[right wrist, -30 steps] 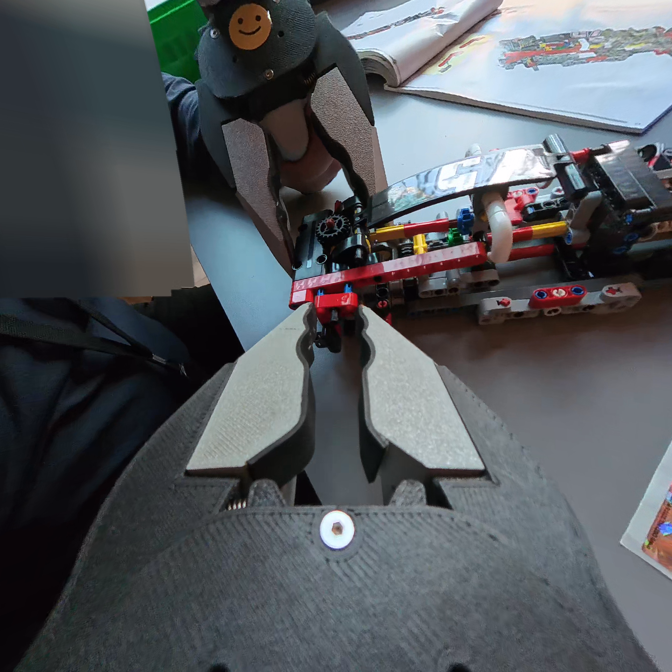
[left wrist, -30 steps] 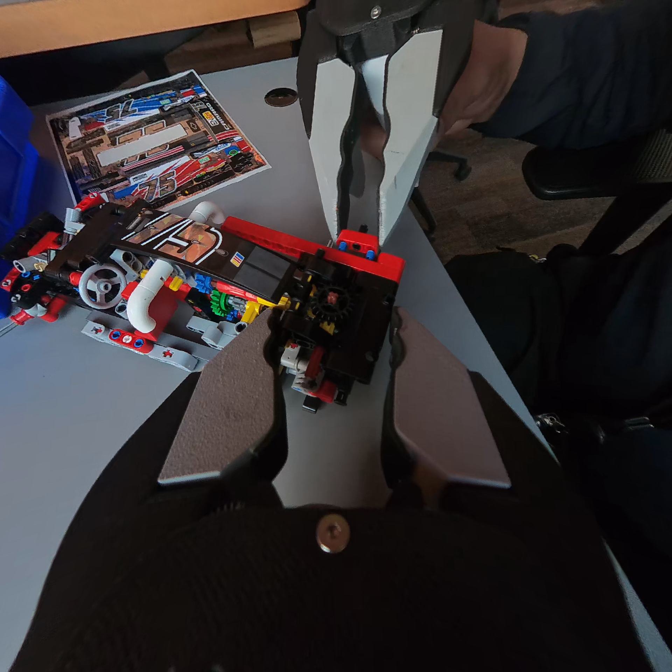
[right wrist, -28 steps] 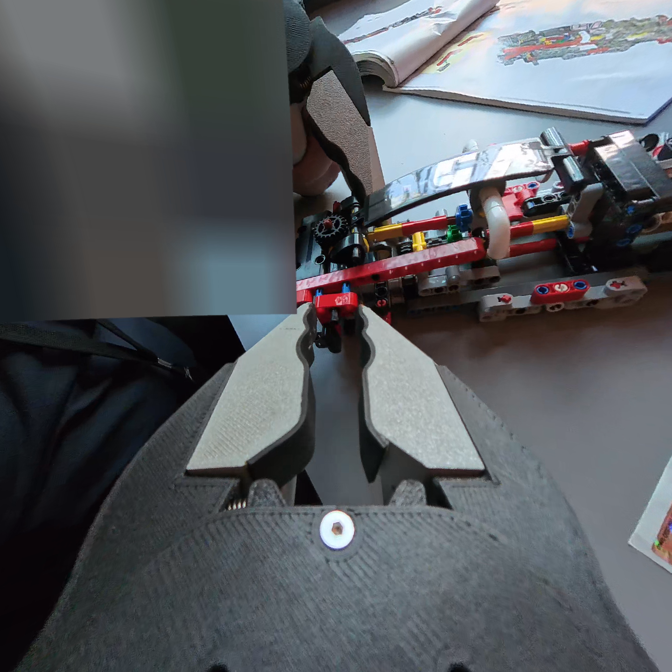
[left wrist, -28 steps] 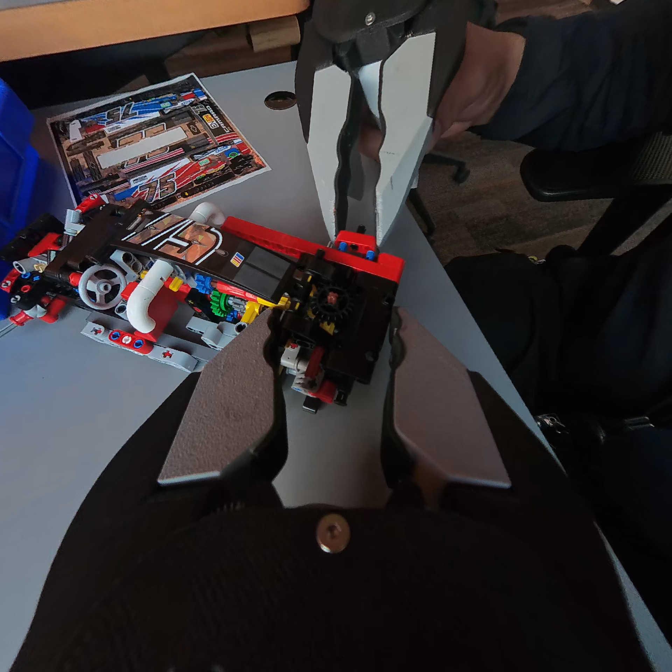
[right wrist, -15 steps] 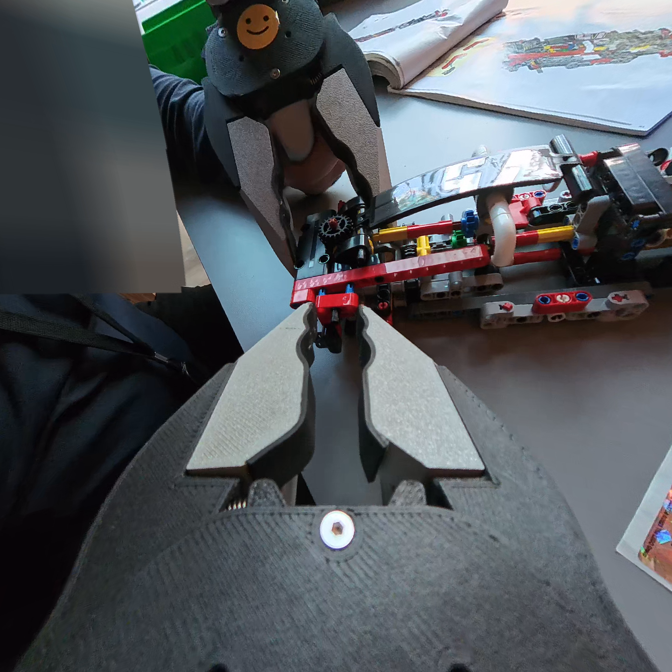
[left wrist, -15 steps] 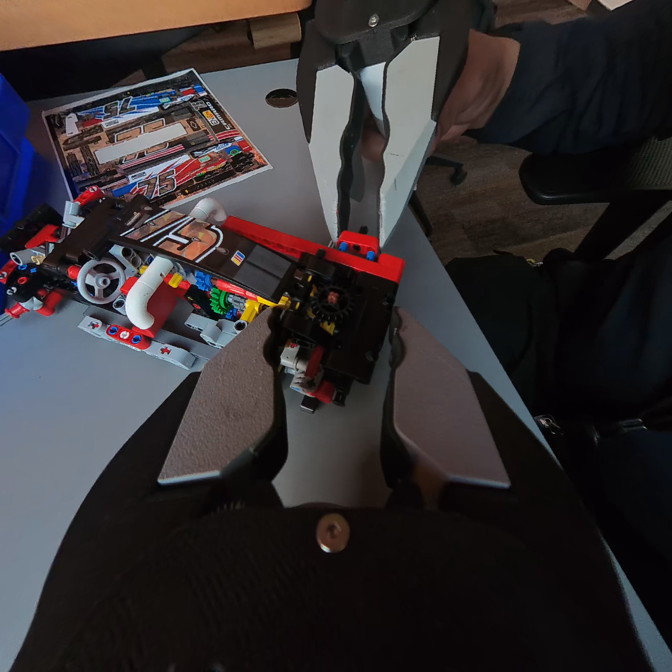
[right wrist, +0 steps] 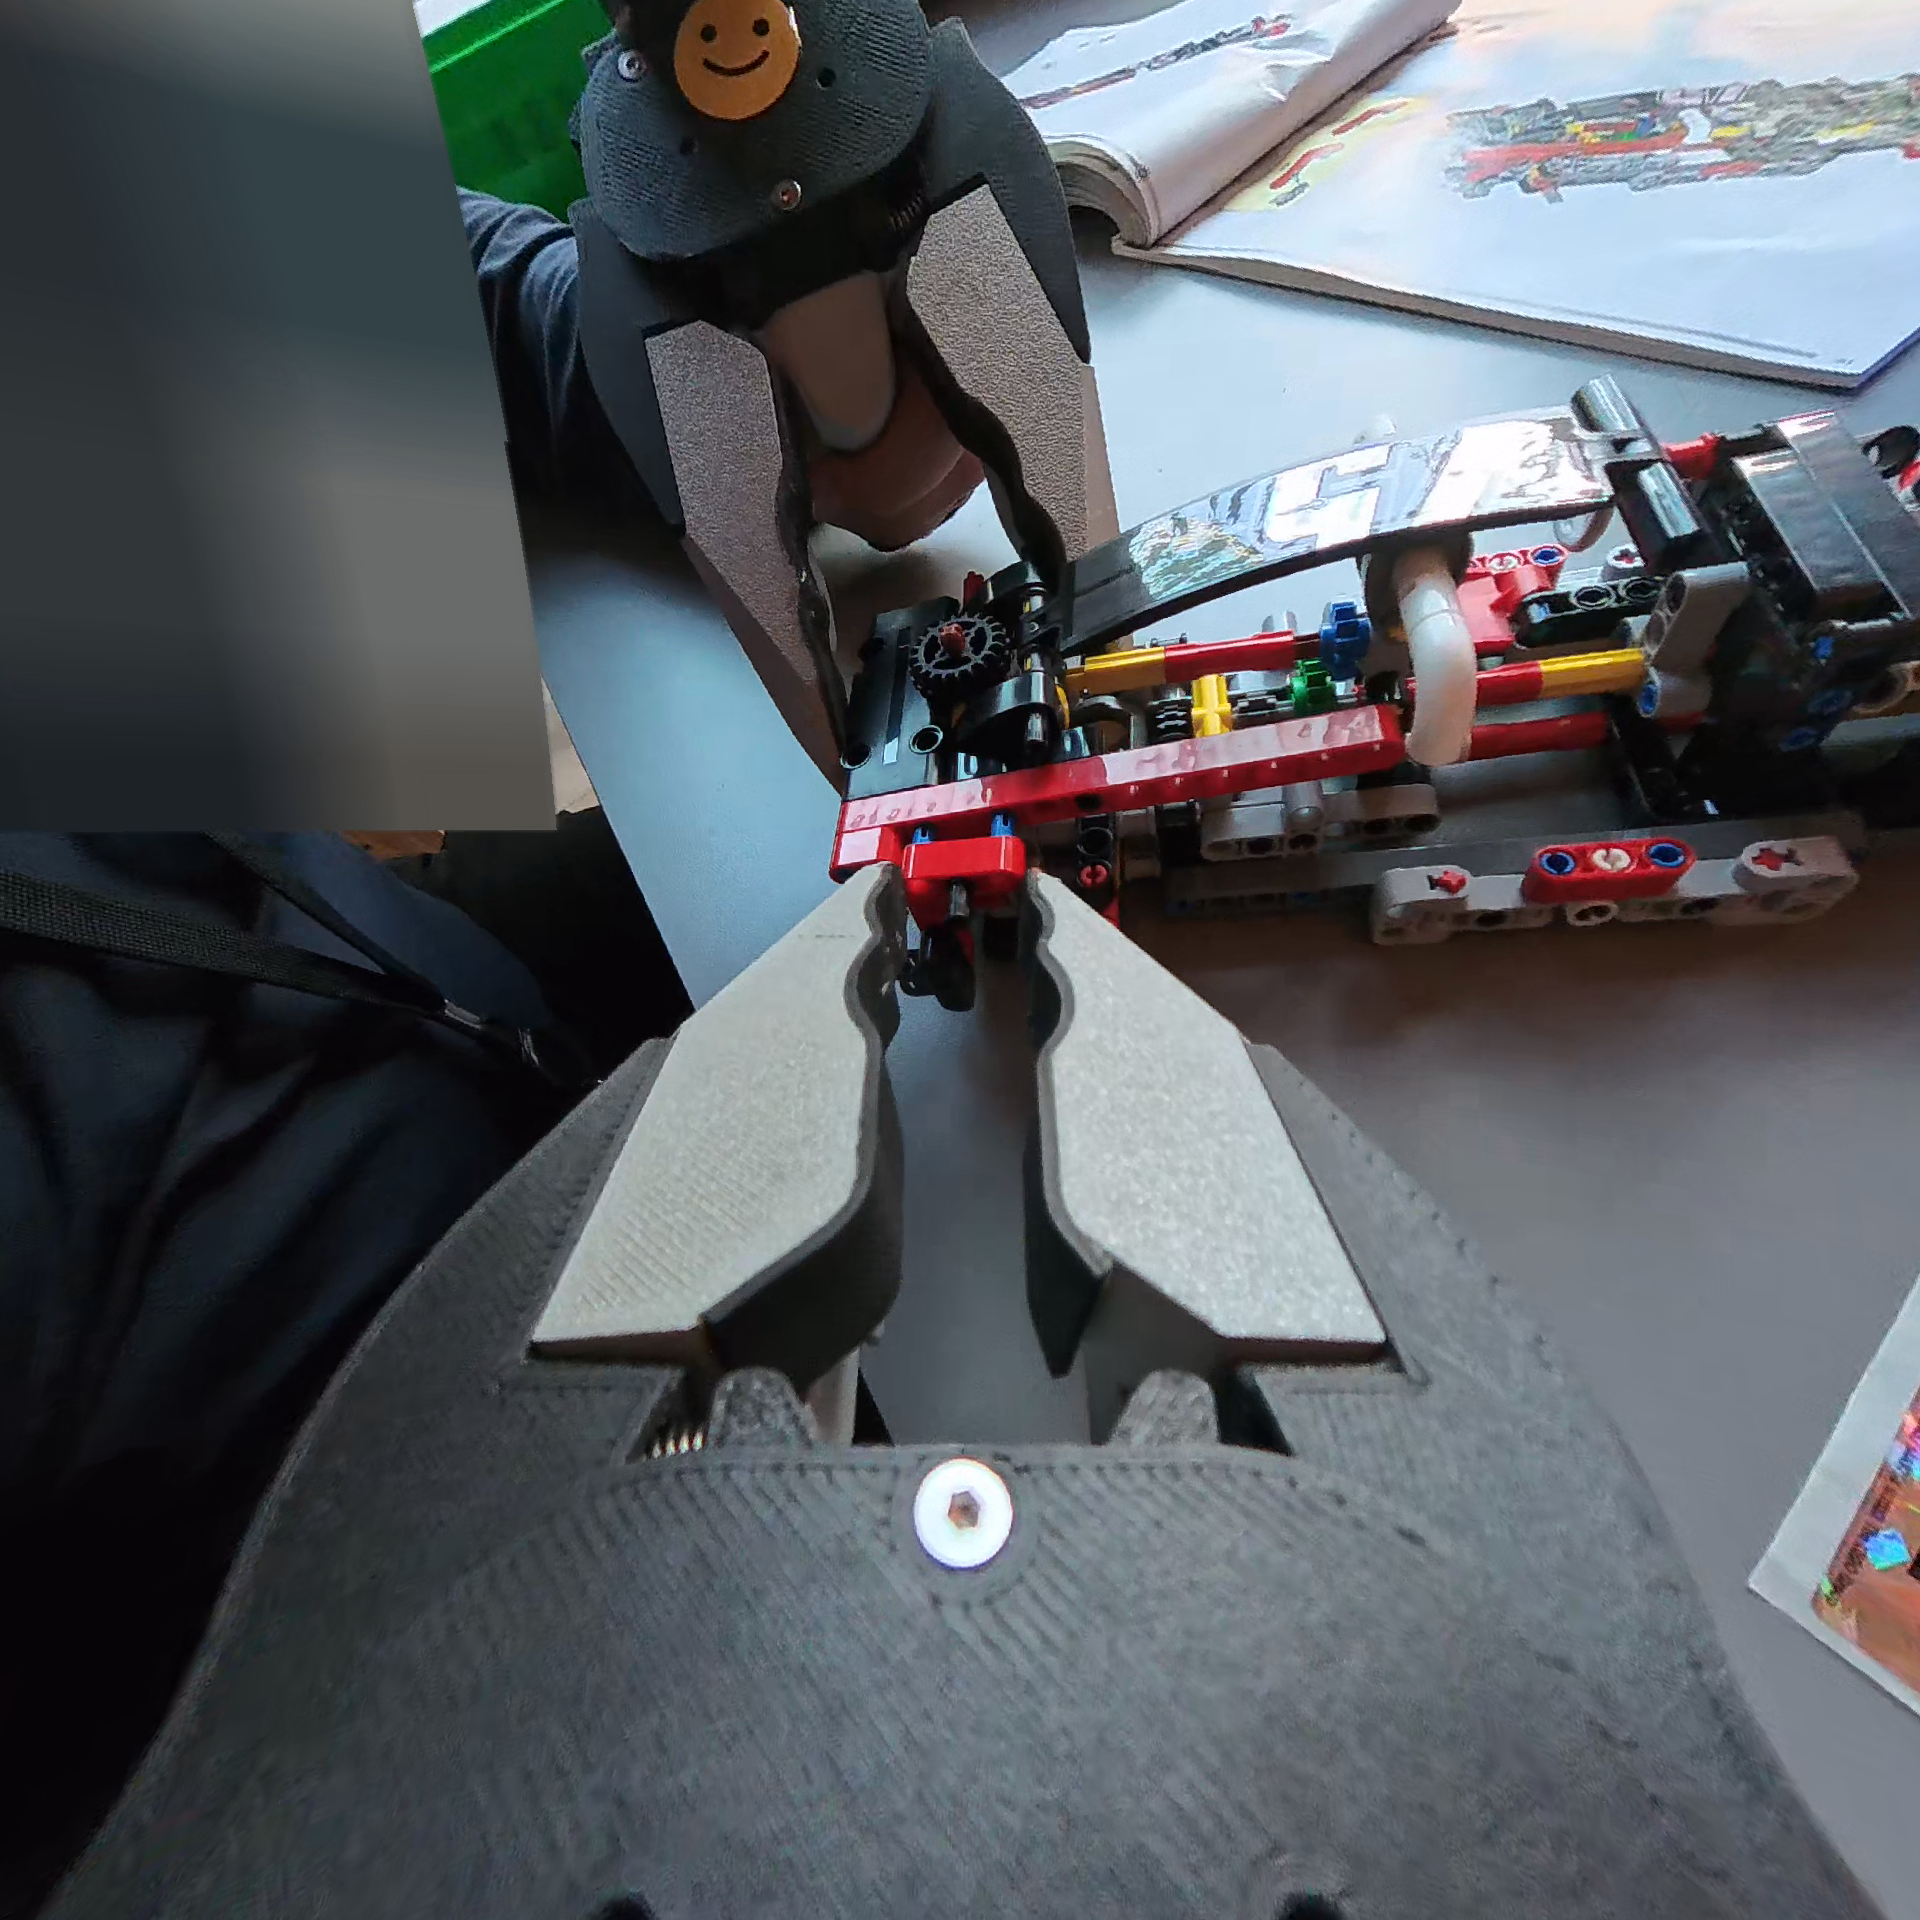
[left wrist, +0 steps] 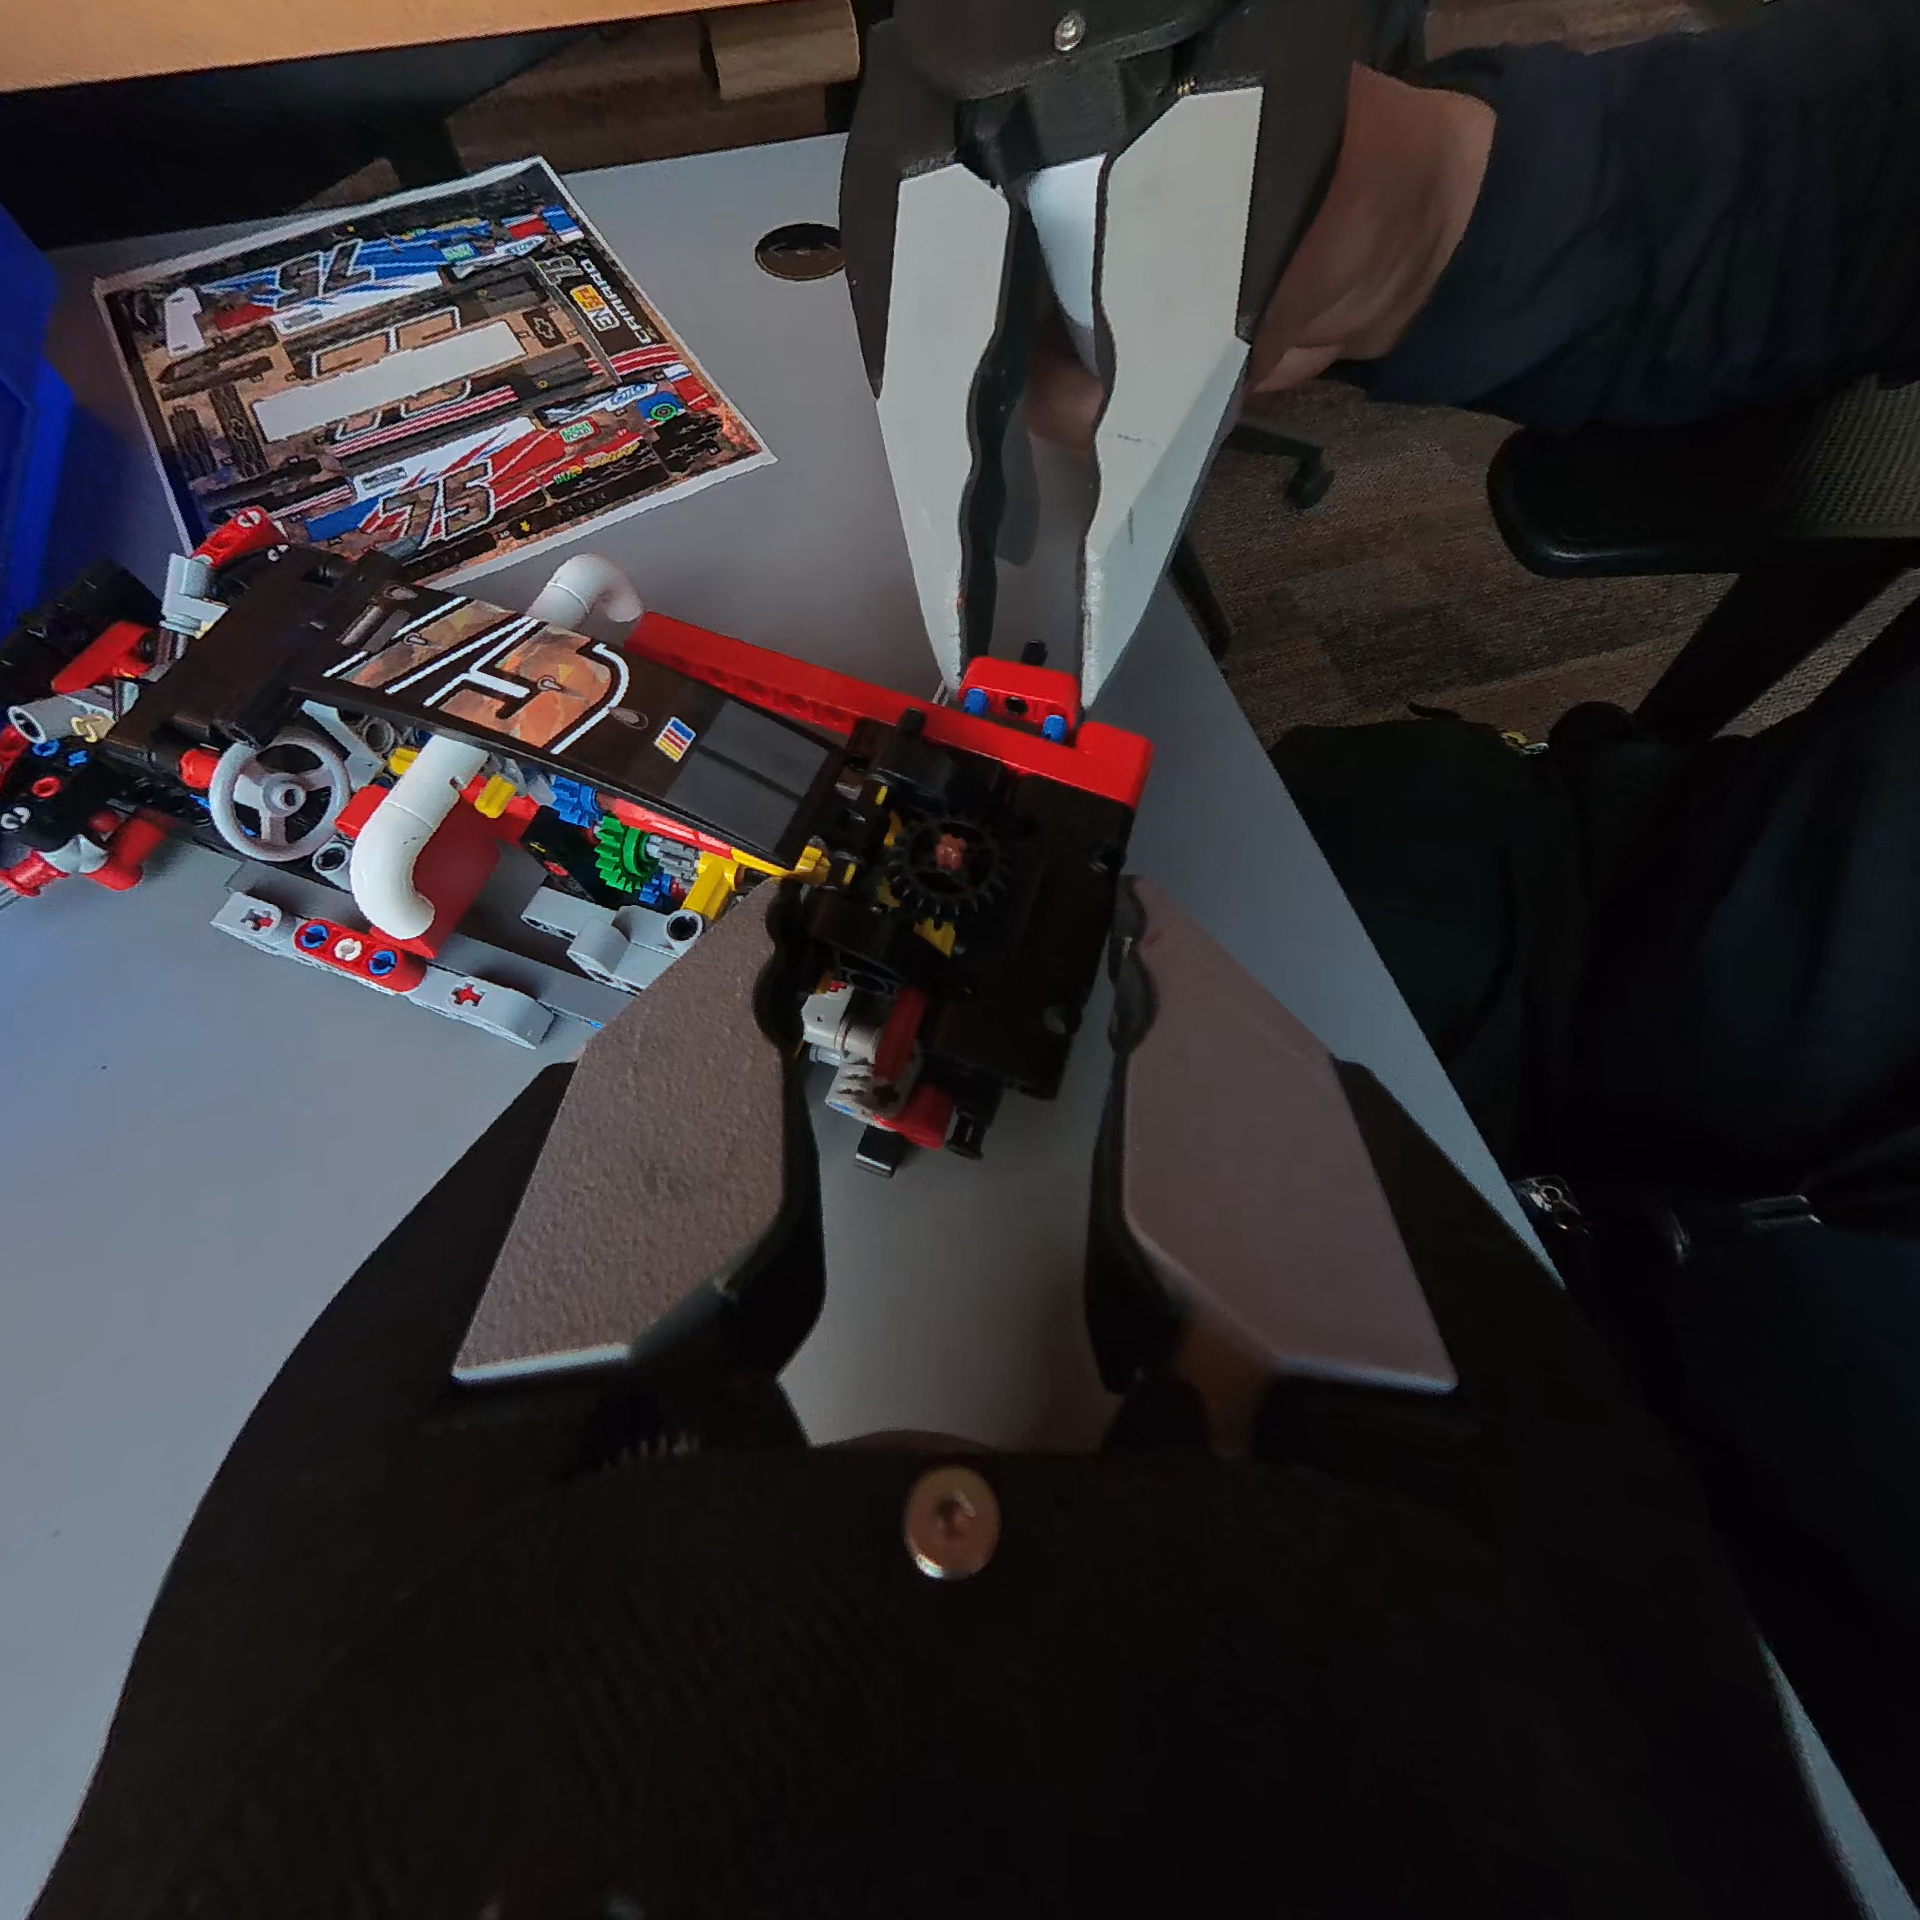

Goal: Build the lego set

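the left tool (left wrist: 951, 935) is clenched around the black rear block (left wrist: 987, 894) of a brick-built model car (left wrist: 499, 769), its two pads pressed against the block's sides near the table (left wrist: 156, 1143) corner. just beyond the block runs a long red beam (left wrist: 790, 681) along the car's far side, and a small red connector (left wrist: 1016, 694) with blue pins sits against that beam. the right tool (right wrist: 958, 914) is closed on this small red connector, one pad on each end of it. the car lies lengthwise on the grey table, with a curved black printed panel (left wrist: 488, 686) arching over yellow axles, a green gear (left wrist: 623, 847), a grey steering wheel (left wrist: 281, 795) and a white bent tube (left wrist: 400, 821). farther off a sticker sheet (left wrist: 416, 364) lies flat on the table, and in the right wrist view an open instruction booklet (right wrist: 1507, 177) lies behind the car, with a green bin (right wrist: 509, 104) behind the left tool.
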`<action>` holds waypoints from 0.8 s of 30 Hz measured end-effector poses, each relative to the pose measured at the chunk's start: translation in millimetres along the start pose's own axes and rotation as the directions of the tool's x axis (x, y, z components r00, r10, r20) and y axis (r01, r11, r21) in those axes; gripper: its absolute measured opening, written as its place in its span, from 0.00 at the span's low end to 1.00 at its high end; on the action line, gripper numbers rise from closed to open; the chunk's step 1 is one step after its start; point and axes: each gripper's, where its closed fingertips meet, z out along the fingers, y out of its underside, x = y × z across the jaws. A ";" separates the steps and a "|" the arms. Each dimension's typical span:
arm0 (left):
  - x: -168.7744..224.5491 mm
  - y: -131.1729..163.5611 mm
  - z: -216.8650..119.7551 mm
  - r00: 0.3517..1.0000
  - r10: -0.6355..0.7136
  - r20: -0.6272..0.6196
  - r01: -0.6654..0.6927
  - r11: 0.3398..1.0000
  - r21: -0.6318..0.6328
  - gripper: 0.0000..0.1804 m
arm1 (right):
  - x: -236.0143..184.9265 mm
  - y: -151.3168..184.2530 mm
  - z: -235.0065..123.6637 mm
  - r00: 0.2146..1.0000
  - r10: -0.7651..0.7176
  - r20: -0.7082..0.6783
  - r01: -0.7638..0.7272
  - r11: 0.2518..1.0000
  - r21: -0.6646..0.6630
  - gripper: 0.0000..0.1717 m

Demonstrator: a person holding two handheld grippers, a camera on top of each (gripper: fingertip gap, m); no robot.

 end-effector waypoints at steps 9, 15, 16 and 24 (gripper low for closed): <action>0.4 -0.5 0.4 1.000 -0.012 0.001 0.012 1.000 -0.019 0.31 | 0.1 0.8 0.0 1.000 -0.030 -0.005 0.030 0.999 -0.019 0.11; 1.3 -1.7 -0.1 0.990 -0.122 -0.071 0.123 0.992 0.019 0.32 | -0.3 0.7 0.4 0.987 -0.152 -0.055 0.148 0.986 -0.077 0.11; 1.1 -1.5 -0.3 0.990 -0.118 -0.072 0.120 0.993 0.019 0.32 | 0.0 0.5 0.6 0.989 -0.140 -0.051 0.135 0.988 -0.079 0.11; 0.2 -1.5 -0.2 0.996 -0.079 -0.045 0.079 0.997 0.001 0.31 | 1.0 0.9 1.8 0.991 -0.136 -0.021 0.134 0.988 -0.072 0.11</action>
